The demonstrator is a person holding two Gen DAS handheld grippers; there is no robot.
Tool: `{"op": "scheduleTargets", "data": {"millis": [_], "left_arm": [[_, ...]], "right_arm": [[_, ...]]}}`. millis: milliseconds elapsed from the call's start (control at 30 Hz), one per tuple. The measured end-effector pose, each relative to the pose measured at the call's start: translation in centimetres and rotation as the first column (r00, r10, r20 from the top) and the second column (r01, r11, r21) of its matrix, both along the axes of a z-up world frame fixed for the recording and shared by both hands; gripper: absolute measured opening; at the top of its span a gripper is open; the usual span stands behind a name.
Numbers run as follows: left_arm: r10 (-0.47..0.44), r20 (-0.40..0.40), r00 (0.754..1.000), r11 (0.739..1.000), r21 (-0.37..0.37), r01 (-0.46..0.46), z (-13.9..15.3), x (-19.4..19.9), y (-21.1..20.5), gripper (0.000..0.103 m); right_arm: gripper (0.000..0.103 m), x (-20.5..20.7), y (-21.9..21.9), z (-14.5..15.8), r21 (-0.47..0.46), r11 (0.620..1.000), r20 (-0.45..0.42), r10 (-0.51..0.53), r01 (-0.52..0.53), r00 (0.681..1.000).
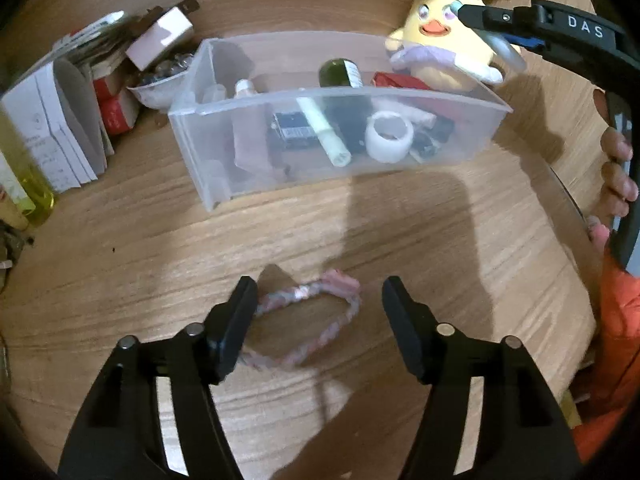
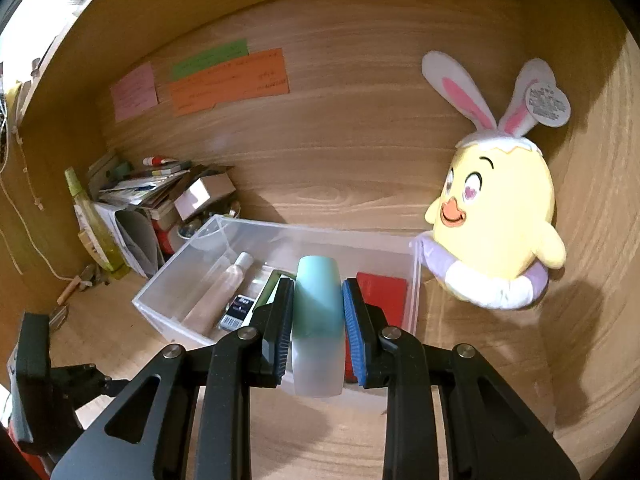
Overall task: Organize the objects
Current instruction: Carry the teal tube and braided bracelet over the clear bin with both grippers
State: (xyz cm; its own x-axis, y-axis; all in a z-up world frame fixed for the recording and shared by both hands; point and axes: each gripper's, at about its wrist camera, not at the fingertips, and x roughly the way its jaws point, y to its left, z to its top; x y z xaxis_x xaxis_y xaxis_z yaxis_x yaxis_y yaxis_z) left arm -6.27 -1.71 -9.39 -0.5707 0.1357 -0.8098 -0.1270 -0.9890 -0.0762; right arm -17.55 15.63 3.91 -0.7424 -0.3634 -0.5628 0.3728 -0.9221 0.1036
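Note:
A clear plastic bin [image 1: 400, 94] [image 2: 168, 312] stands on the wooden desk and holds a dark bottle [image 1: 340, 74], a white tape roll [image 1: 390, 136], a pale tube [image 1: 326, 134], a clear bottle [image 2: 224, 288] and a red box [image 2: 382, 296]. My left gripper [image 1: 320, 300] is open just above a pink braided hair band [image 1: 308, 320] lying on the desk between its fingers. My right gripper [image 2: 318, 316] is shut on a teal and frosted tape roll [image 2: 318, 320] above the bin's near wall; it also shows in the left wrist view [image 1: 472, 14].
A yellow chick plush with bunny ears [image 2: 500, 220] [image 1: 444, 40] leans at the bin's right end. Papers, boxes and a small bowl [image 1: 156, 88] are piled left of the bin, with a yellow-green bottle [image 2: 96, 224]. Sticky notes [image 2: 228, 80] hang on the back wall.

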Motion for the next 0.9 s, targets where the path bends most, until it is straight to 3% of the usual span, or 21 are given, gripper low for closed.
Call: {"op": "scheduleTargets", "data": {"millis": [100, 267, 533, 900], "left_arm": [[-0.010, -0.005, 1.000, 1.000, -0.022, 0.010, -0.3, -0.2, 0.1, 0.049], [-0.037, -0.030, 0.999, 0.997, -0.070, 0.035, -0.5, -0.3, 0.6, 0.022], [-0.012, -0.042, 0.999, 1.000, -0.023, 0.011, 0.3, -0.5, -0.5, 0.022], [0.047, -0.205, 0.978, 0.999, 0.035, -0.040, 6.7, -1.0, -1.3, 0.022]], "right_arm": [[0.023, -0.5, -0.4, 0.2, 0.003, 1.000, -0.001, 0.007, -0.007, 1.000], [0.023, -1.2, -1.5, 0.4, 0.032, 0.999, -0.009, 0.024, -0.024, 1.000], [0.023, -2.9, -2.5, 1.2, 0.080, 0.997, -0.046, 0.017, -0.013, 0.999], [0.023, -5.6, -2.0, -1.7, 0.065, 0.998, 0.048, -0.009, 0.006, 0.999]]}}
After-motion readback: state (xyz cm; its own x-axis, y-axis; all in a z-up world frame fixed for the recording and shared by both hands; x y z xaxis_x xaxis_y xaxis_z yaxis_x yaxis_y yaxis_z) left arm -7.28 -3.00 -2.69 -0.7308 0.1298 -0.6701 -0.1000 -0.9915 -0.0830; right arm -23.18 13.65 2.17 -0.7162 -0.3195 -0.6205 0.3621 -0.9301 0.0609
